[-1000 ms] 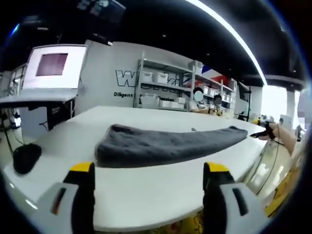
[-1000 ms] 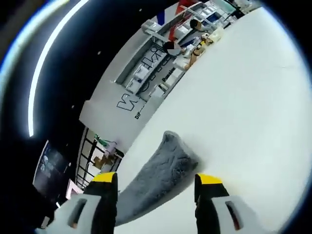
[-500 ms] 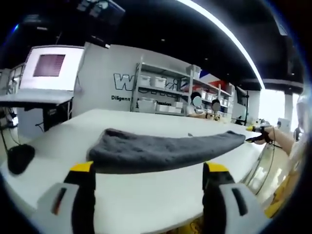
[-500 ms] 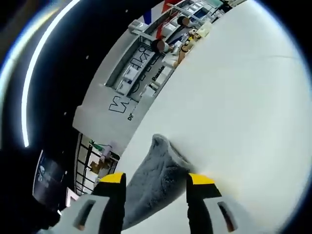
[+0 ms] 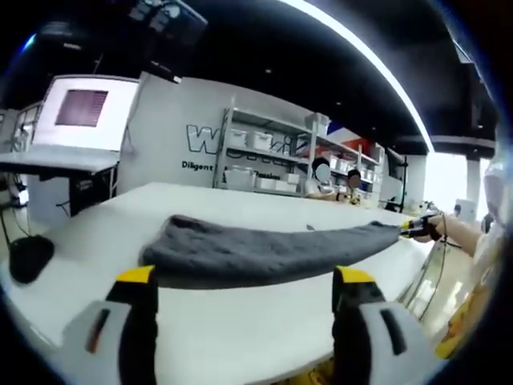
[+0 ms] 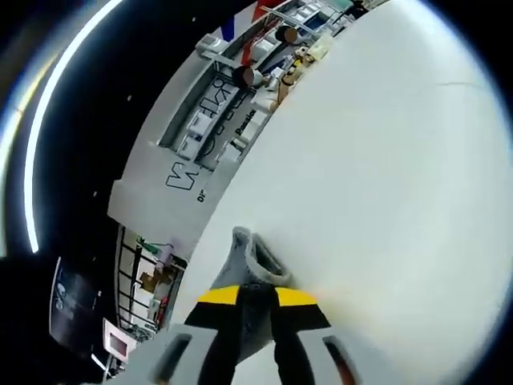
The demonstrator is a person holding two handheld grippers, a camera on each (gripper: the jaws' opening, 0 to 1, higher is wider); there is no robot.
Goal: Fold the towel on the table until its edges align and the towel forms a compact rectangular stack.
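My left tool is spread wide, its two yellow-tipped jaws rising with nothing between them, and it hangs over the near edge of the white desk. Beyond the jaws the grey towel lies stretched across the desk in a long, narrow, rumpled band; its near-left end is thick and rounded, and it tapers toward the far right. At that far right end I see my right tool, small in the left gripper view, meeting the towel's tip, with my hand behind it at the desk's edge. A black, rounded object sits on the desk well to the left of the towel; I cannot tell what it is.

In the right gripper view, my right tool has its jaws drawn close together, and the towel's end is pinched between them. The fabric bunches up just past the yellow tips, showing a folded grey edge, and the rest of it is hidden behind the jaws. The desk spreads out pale and bare beyond the pinched end.

Behind the desk stands a grey wall with large lettering and metal shelves holding white bins. A screen glows at the upper left, above another desk. A long strip light curves across the dark ceiling.
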